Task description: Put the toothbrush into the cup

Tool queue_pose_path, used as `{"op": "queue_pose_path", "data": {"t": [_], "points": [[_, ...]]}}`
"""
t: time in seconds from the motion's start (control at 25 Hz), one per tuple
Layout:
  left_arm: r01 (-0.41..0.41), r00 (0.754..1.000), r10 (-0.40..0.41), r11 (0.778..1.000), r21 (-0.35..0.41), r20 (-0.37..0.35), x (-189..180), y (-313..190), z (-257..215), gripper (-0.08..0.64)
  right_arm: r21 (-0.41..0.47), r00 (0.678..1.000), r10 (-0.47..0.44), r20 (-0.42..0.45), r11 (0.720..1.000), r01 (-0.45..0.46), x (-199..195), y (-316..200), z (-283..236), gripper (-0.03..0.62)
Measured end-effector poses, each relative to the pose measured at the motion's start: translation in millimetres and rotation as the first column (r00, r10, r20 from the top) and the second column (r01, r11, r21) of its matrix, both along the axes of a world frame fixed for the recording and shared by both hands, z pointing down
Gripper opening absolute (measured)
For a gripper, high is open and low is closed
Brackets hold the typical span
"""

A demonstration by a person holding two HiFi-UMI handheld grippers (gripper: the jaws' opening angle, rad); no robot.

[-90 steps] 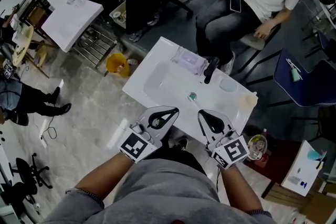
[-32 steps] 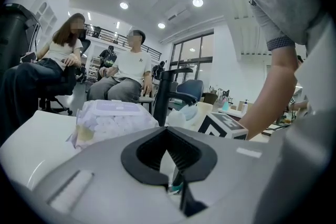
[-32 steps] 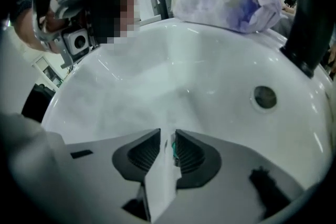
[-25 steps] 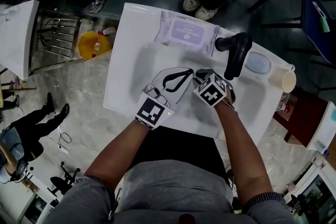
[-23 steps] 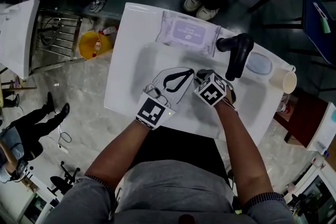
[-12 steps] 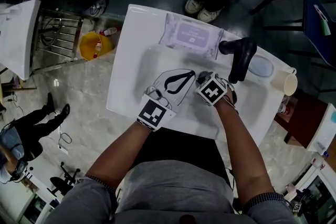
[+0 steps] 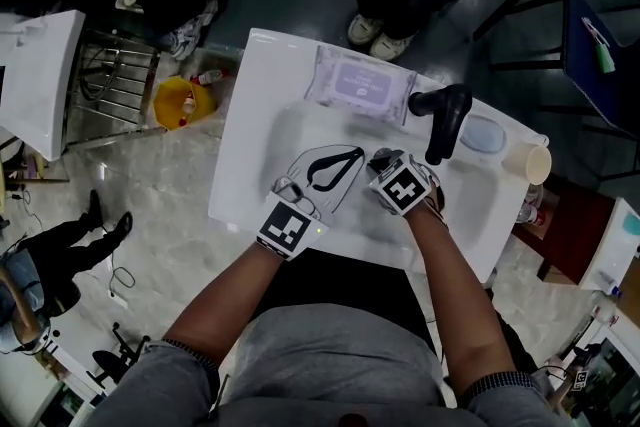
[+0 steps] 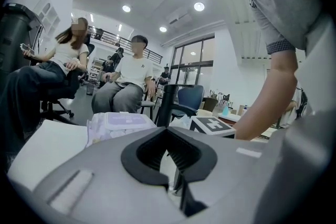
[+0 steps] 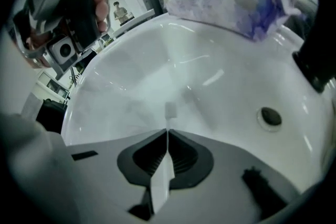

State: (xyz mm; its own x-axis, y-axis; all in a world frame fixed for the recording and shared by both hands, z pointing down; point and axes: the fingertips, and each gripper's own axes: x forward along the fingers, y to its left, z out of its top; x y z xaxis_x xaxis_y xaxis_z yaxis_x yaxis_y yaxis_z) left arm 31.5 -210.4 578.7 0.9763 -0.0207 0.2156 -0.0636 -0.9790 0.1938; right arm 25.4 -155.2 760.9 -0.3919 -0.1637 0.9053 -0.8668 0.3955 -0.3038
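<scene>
Over basin, toothbrush newly in right gripper

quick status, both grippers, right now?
Left gripper: shut, nothing in it.
Right gripper: shut on the toothbrush.

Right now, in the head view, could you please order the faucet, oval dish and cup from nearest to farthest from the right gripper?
1. Faucet, immediately right of the right gripper.
2. Oval dish, beyond the faucet, further right.
3. Cup, at the far right corner.
</scene>
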Motion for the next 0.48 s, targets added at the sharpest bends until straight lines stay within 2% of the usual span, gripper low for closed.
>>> {"op": "queue_pose_path", "data": {"t": [0.16,0.48], "points": [[0.007,1.000,-0.007,1.000,-0.009,-0.011,-3.2,-0.4,-15.5,0.008,0.027,0.999,0.033,0.013,0.999,-0.034,-3.6,-3.4,-23.1,0.018],[-0.035,0.999,0.036,0.999,0.025,-0.027,-7.1,2.2,-42.2,0.008,0.059,0.999,0.045,0.005,0.997,-0.045,-11.8,-5.7,-62.2,0.018]]}}
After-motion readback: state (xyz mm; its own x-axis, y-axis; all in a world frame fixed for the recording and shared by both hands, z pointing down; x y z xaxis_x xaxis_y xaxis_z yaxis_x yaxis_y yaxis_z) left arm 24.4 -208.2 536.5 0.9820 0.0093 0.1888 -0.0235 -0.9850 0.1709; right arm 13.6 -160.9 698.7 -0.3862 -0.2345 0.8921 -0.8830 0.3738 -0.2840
